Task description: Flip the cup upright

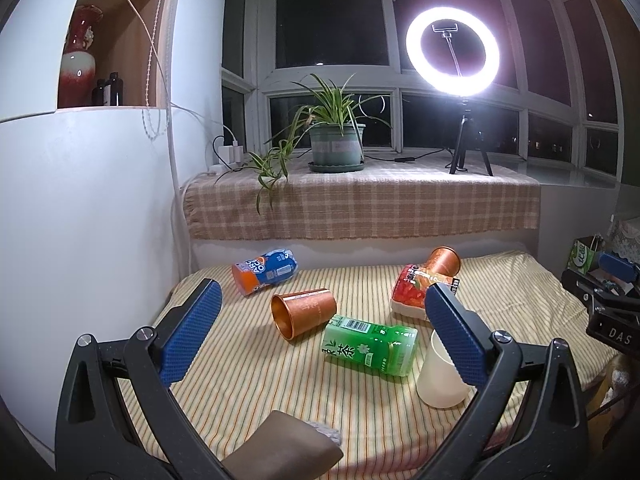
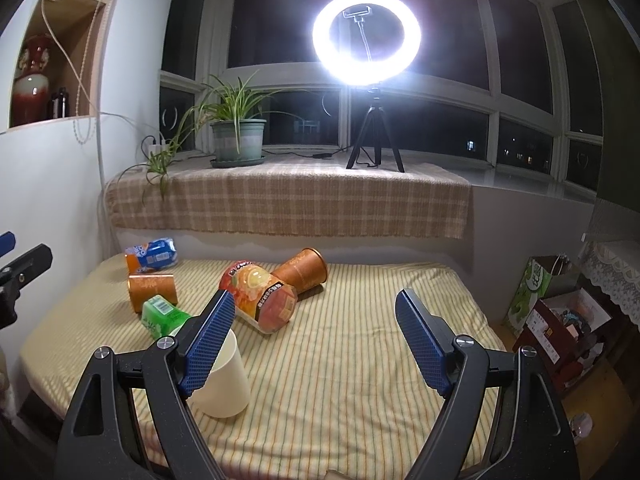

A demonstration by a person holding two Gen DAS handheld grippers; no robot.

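Observation:
A cream cup (image 1: 440, 376) stands upside down on the striped table, wide rim down; it also shows in the right wrist view (image 2: 226, 380). Two copper cups lie on their sides: one (image 1: 304, 312) mid-table with its mouth toward me, seen again in the right wrist view (image 2: 152, 286), the other (image 1: 444, 260) at the back, also in the right wrist view (image 2: 302, 270). My left gripper (image 1: 320, 312) is open and empty above the near table. My right gripper (image 2: 316, 316) is open and empty, its left finger in front of the cream cup.
A green tea bottle (image 1: 370, 346), a red-orange bottle (image 1: 412, 294) and a blue-orange bottle (image 1: 266, 270) lie on the striped cloth (image 2: 340, 360). Behind is a ledge with a potted plant (image 1: 336, 140) and ring light (image 1: 452, 50). Boxes (image 2: 560, 320) sit right of the table.

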